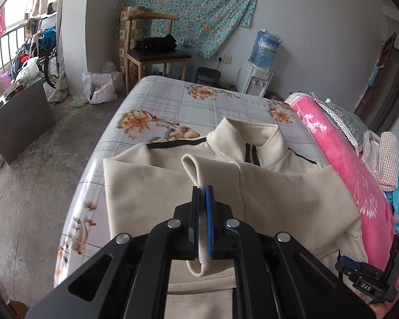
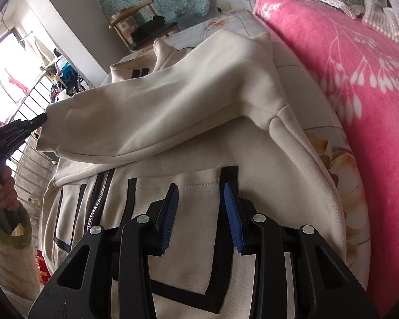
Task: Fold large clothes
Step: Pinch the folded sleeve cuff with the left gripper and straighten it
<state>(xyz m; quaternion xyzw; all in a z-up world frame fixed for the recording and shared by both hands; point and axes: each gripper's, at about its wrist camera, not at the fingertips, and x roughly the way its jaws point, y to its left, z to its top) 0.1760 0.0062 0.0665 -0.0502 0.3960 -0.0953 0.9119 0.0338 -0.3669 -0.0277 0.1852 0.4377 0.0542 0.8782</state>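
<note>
Left wrist view
- Jacket [image 1: 151, 194]: cream, spread front-up on the bed [image 1: 173, 101], collar toward the far end; laid flat, likely for folding.
- Left gripper [image 1: 202, 190]: clamped tight on the sleeve cuff [image 1: 192, 167], a fold of cloth pinched between the blue pads; held so, probably to carry the sleeve across the body.
- Writing: "DAS" on a small tag of the right gripper's body [image 1: 365, 287], lower right.

Right wrist view
- Right gripper [image 2: 200, 194]: jaws apart, nothing between them, poised just above the black-trimmed pocket [image 2: 188, 239]; perhaps to pin the front down.
- Sleeve [image 2: 159, 119]: lifted off the body, stretched toward the other gripper at left.
- Pink blanket [image 2: 359, 85]: beside the jacket.
- Writing: none readable.
</note>
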